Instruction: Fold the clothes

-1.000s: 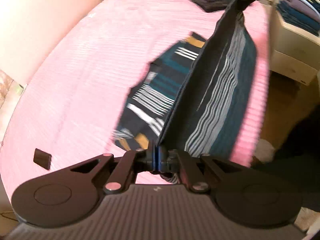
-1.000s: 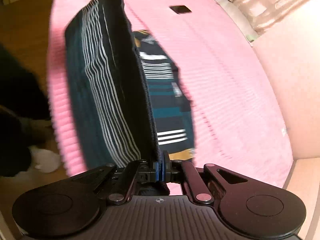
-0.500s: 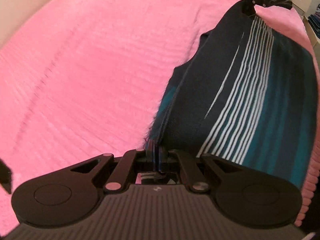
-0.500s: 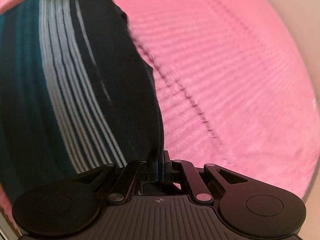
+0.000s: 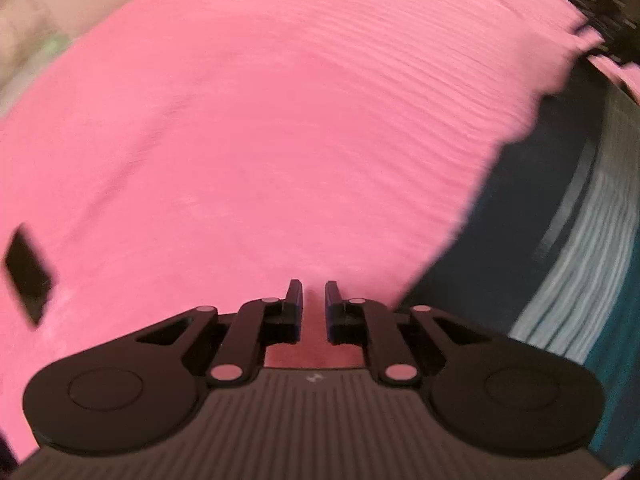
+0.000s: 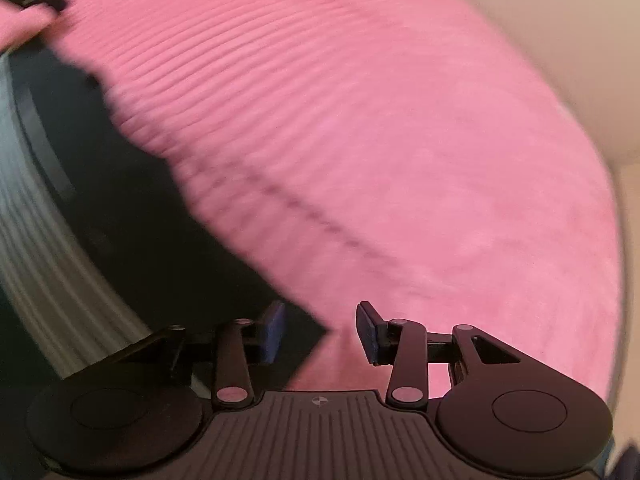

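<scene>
Striped garment (image 5: 576, 240) spread flat on pink bedspread (image 5: 280, 120), dark navy with white and teal bands, at right edge of left wrist view and left side of right wrist view. Left gripper (image 5: 313, 304) opening, narrow gap between jaws, only bedspread showing in that gap, garment just beside to its right. Right gripper (image 6: 320, 330) opening wider, pads clear of cloth, one dark garment corner lying loose between jaws. Small black rectangular object (image 5: 28, 276) on bedspread, far left, well apart from garment.

both grippers point steeply downward; the left gripper (image 5: 311, 300) jaws are opening with nothing between them, the right gripper (image 6: 320, 334) jaws opening wider.
</scene>
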`<state>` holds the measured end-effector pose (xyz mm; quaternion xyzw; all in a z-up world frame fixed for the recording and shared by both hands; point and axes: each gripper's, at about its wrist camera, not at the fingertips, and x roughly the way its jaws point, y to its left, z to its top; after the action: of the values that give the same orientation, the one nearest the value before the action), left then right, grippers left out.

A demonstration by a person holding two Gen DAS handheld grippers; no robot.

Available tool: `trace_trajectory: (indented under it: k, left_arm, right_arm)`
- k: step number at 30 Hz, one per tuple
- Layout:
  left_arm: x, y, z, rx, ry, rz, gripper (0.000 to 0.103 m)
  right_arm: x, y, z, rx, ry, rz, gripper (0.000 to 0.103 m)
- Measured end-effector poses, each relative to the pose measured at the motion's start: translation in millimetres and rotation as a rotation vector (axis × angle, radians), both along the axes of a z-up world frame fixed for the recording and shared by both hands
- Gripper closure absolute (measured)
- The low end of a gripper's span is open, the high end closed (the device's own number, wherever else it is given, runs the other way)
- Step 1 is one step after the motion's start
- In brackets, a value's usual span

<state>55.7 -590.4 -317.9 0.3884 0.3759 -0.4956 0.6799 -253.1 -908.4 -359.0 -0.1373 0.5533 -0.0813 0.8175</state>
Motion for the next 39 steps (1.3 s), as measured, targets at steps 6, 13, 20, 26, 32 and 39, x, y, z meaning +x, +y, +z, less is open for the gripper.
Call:
trace_trajectory:
  k: [6,13,20,26,32,39]
  left_arm:
    - [-10,27,17,-0.069,0.136,0.181,0.073]
    - [-25,16,-32,-0.068,0.317,0.277,0.066]
    - [-36,22,-37,-0.145,0.289,0.272,0.1]
    - [-50,17,-41,-0.156,0.189,0.24,0.1]
    - [-61,21,-49,-0.162,0.124,0.243,0.094]
    - [-91,49,-20,-0.216,-0.035,0.187,0.087]
  right_arm:
    - [-42,-10,26,0.206,-0.144,-0.225,0.026]
    - [-75,-27,8,0.468,-0.204,-0.384,0.024]
    - [-69,-56,-26,0.645,-0.28,-0.572,0.083]
    - [-64,-58,-32,0.545,-0.309,-0.594,0.098]
    - [-79,-57,-41,0.491,-0.393,-0.606,0.062]
    - [-123,-17,-4,0.342,-0.555,-0.524,0.025]
